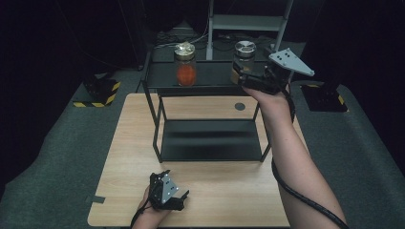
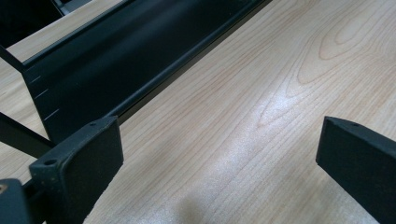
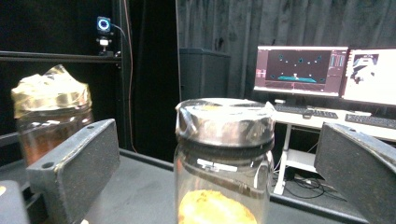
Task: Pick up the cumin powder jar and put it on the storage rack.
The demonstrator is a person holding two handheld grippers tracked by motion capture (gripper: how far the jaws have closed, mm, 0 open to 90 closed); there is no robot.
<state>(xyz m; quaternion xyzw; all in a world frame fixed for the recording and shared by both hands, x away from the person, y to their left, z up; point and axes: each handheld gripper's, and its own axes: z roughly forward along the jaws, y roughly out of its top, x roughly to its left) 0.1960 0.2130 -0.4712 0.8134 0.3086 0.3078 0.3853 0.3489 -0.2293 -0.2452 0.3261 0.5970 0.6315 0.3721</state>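
Glass jar btwn wide-open R claw, untouched | L claw open, empty, on table

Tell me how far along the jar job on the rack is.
Looks done: two jars stand on the rack's top shelf, the orange jar at left. In hand: the right gripper is open around the silver-lidded jar, not pressing it. Left: pulling away; the left gripper idles open on the table.

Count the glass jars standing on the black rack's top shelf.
2: the silver-lidded jar between the right gripper's open jaws, and the gold-lidded jar towards the shelf's left.
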